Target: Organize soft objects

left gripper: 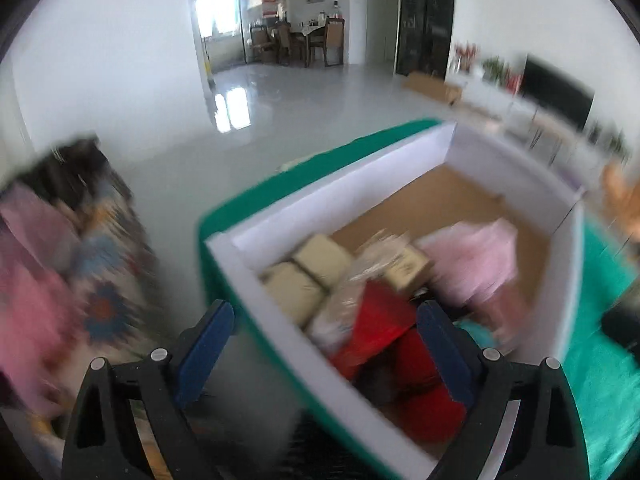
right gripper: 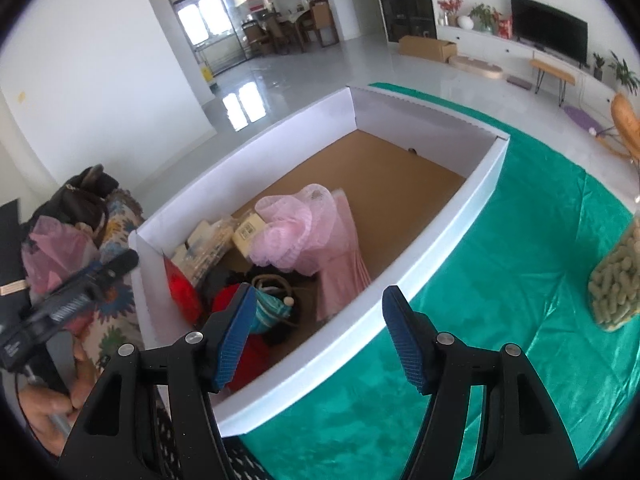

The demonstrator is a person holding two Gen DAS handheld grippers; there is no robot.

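Both tools, right (right gripper: pixel 316 340) and left (left gripper: pixel 326 352), gape empty, straddling the white box's rim (right gripper: pixel 436 264)

Location: a home living room. Evidence: television (right gripper: pixel 548 26) on a white sideboard (right gripper: pixel 516 50), dining table with chairs (right gripper: pixel 296 24), glossy tiled floor (right gripper: pixel 320 76).

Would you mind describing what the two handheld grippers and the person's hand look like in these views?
Both the left gripper and the right gripper have black angular plastic arms with triangular cut-outs and silver round pivot pins. Their fingers carry blue ribbed rectangular pads. In the right wrist view, the bare hand grips a metal handle below a black body with white lettering; no sleeve is visible.
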